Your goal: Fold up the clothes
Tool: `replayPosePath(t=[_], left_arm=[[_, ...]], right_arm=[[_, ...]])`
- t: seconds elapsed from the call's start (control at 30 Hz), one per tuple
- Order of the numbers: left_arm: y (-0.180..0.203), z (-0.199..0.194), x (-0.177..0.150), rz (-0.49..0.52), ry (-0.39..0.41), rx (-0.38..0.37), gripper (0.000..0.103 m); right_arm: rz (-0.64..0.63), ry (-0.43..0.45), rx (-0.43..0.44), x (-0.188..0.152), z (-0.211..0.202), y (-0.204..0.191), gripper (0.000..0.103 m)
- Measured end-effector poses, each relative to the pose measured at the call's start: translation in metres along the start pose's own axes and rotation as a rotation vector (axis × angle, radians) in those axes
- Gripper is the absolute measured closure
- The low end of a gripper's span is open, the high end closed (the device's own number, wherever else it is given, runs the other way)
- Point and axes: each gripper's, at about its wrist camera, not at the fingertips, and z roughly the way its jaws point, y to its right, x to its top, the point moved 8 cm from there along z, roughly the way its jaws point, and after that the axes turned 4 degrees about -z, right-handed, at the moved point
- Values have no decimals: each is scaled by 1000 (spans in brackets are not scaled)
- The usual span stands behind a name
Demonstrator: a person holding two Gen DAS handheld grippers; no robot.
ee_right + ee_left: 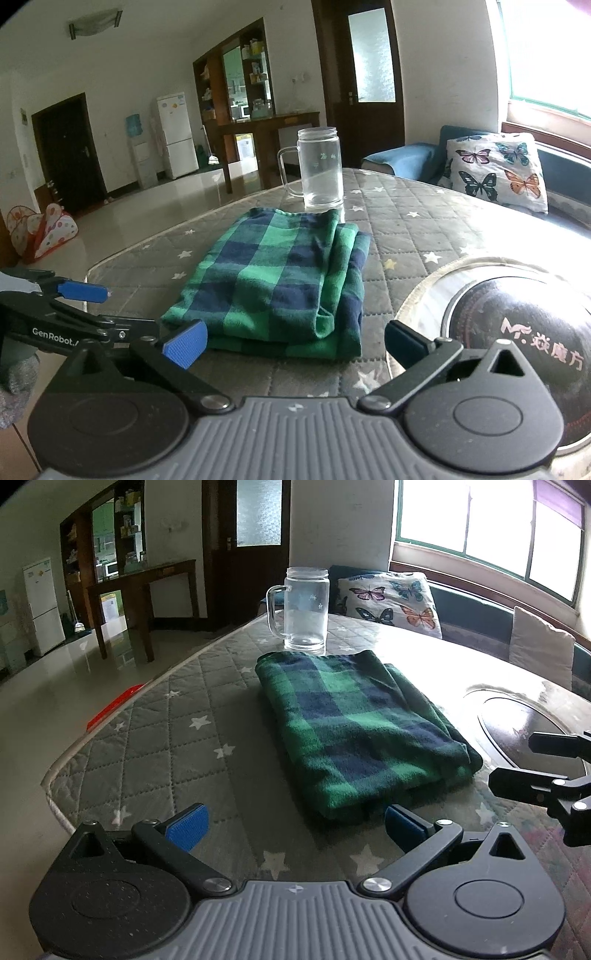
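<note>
Quilted star-print mat (155,738) covers the table, living room behind it, and my green and blue plaid cloth (362,734) already lies on it as a neat layered rectangle, so it looks folded as it sits; whether it needs another fold I can't say from here. Using the glass mug (304,609) as the landmark: the cloth's far edge is right at the mug's base, maybe touching, and the bundle runs from the mug back toward me. My left gripper (295,827) is wide open with nothing in it, hovering just short of the cloth's near edge, the end farthest from the mug. My right gripper (293,343) is also spread wide and empty, at that same near end. Cloth looks like soft flannel, light and floppy, so the layers will slide apart if I pinch only the top one; I'd grab the near corners through the whole stack. Mug's the fragile bit, easy to knock over. Loads of open mat left of the mug, less on the other side where a dark round plate (517,325) sits.
</note>
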Motion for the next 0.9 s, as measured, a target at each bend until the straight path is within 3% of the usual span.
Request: replayPosePath(t=[0.9], left_arm=[[23, -37, -32, 0, 45, 55, 0]], right_arm=[[-1, -1, -36, -39, -38, -17, 0]])
